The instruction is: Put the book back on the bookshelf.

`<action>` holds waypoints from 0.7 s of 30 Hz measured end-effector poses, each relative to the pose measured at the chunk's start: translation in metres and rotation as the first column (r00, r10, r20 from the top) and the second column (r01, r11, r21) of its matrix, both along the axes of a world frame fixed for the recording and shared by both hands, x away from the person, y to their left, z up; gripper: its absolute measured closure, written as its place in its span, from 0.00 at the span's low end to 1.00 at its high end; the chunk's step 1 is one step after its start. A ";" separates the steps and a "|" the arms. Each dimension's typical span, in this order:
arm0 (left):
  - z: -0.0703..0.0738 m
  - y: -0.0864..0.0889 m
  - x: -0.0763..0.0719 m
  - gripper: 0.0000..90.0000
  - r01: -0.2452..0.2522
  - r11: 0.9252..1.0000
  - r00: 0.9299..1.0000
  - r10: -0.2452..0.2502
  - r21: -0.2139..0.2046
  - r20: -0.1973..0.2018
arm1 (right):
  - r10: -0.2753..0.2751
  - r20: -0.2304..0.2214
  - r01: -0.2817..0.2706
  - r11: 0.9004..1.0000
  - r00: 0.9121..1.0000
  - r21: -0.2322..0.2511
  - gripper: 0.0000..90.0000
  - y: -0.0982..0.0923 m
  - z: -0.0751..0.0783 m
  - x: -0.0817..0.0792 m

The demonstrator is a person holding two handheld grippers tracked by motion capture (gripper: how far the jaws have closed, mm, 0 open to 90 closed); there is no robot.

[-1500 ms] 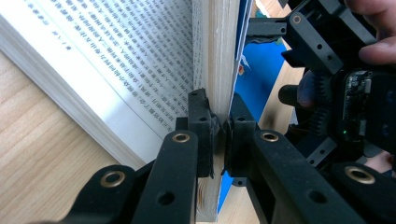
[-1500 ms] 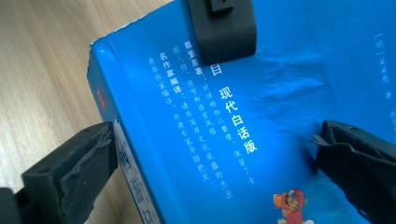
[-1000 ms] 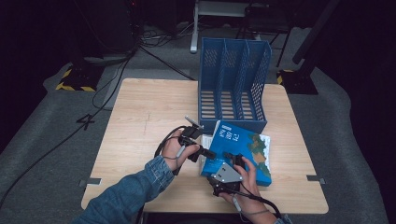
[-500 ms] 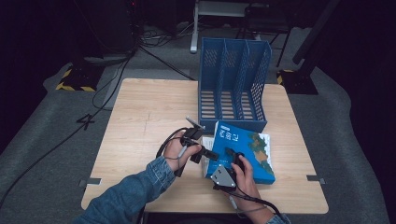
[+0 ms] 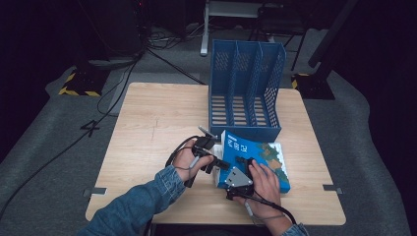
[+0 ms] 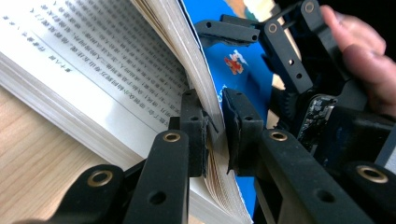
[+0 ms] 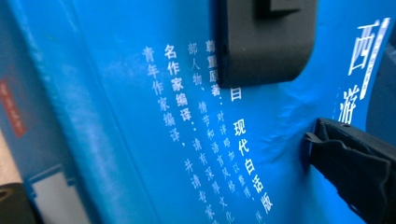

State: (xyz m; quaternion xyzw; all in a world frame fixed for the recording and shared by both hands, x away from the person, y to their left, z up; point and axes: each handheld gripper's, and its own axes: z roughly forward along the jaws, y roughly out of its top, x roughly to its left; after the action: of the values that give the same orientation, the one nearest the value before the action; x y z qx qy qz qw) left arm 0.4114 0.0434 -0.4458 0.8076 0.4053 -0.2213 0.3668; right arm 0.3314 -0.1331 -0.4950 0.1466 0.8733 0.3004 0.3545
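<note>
My left gripper (image 6: 212,135) has its jaws nearly together around the book's (image 5: 260,157) blue cover (image 6: 247,79) and a thin sheaf of pages at the near left corner, and they have just been easing apart a little with that sheaf between them; the pads look barely clear of the paper, so I judge the pinch to be loosening rather than firm. The book lies flat on the table (image 5: 147,123), just in front of the blue file rack (image 5: 246,88), its long axis running left to right from where I stand, with the spine on the far side of the lifted edge. The cover is raised from the printed page (image 6: 93,60) under it, hinged open toward the right. My right gripper (image 5: 241,169) rests on top of the cover; in its own view one black pad (image 7: 266,42) lies flat on the blue and the other tip dents it, but I cannot tell whether it is clamping anything. The left hand (image 5: 189,160) is the nearer one to the free edge, so the next move turns on that edge: it lies straight ahead of the left jaws, and the fold would swing rightward.
</note>
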 end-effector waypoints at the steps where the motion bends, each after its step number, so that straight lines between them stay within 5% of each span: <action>1: -0.001 0.000 0.000 0.88 -0.004 1.000 1.000 0.004 0.004 -0.001 | 0.010 -0.014 -0.010 1.000 1.000 -0.016 0.03 0.001 -0.001 0.001; 7: -0.005 0.002 0.001 0.88 -0.041 0.998 0.997 0.038 -0.042 -0.065 | 0.015 -0.024 -0.016 0.999 1.000 -0.040 0.03 0.002 0.000 0.003; 14: -0.005 0.001 -0.002 0.87 -0.036 0.999 0.999 0.036 -0.013 -0.011 | 0.031 -0.045 -0.033 0.999 0.999 -0.039 0.06 0.001 0.001 0.005; 17: -0.007 0.002 -0.002 0.83 -0.029 1.000 0.999 0.029 -0.004 0.013 | 0.060 -0.031 -0.062 0.997 0.998 -0.055 0.21 0.000 0.002 0.002; 21: -0.008 0.010 0.001 0.74 -0.050 0.996 0.999 0.049 -0.072 -0.006 | 0.065 -0.008 -0.066 0.996 0.998 -0.056 0.39 -0.002 0.009 -0.002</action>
State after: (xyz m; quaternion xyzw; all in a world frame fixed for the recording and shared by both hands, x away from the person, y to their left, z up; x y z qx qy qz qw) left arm 0.4123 0.0537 -0.4542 0.7831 0.4177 -0.2282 0.4002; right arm 0.3295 -0.1353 -0.4862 0.1088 0.8868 0.2869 0.3457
